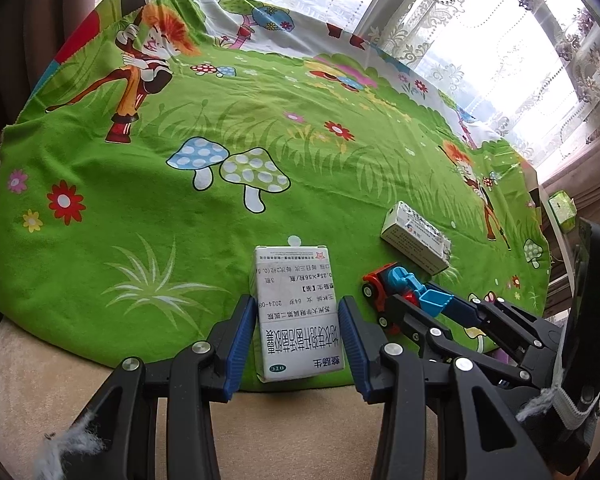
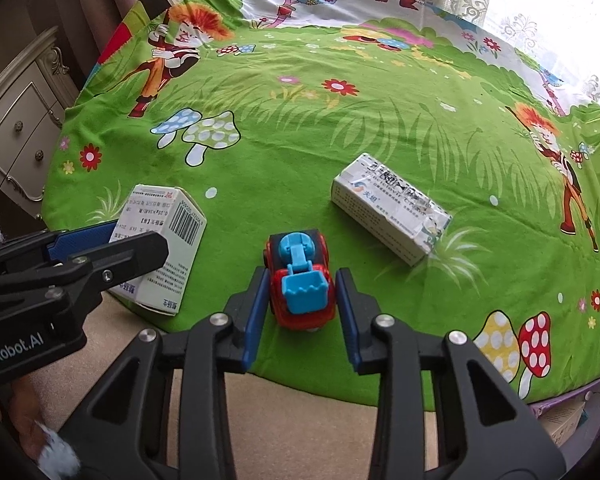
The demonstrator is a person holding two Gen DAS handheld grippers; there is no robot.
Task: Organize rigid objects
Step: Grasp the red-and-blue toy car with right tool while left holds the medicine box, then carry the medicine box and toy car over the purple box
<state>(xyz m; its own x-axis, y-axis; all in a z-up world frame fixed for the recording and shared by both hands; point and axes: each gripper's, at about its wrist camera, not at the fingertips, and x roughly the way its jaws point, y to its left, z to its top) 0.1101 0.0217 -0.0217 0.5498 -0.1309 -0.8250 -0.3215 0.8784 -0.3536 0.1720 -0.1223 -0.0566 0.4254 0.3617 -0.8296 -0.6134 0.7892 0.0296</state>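
Left wrist view: a white medicine box [image 1: 298, 312] is seen lying flat on a green cartoon-print cloth [image 1: 180, 208], framed by the left gripper [image 1: 300, 344], whose blue pads are closed against its two long sides near the cloth's front edge. Just to its right, a red toy truck [image 1: 384, 294] with a blue scoop is partly hidden behind the right gripper [image 1: 432, 308]. A second, longer white box [image 1: 416, 238] is seen lying at an angle behind the truck, apart from it.

In the right wrist view, the truck [image 2: 300, 284] is shown between the right gripper's [image 2: 302, 312] narrowly parted jaws; the left pad is pressed to the truck's side, while contact on the right cannot be told. The long box [image 2: 392, 212] is seen up and to the right.
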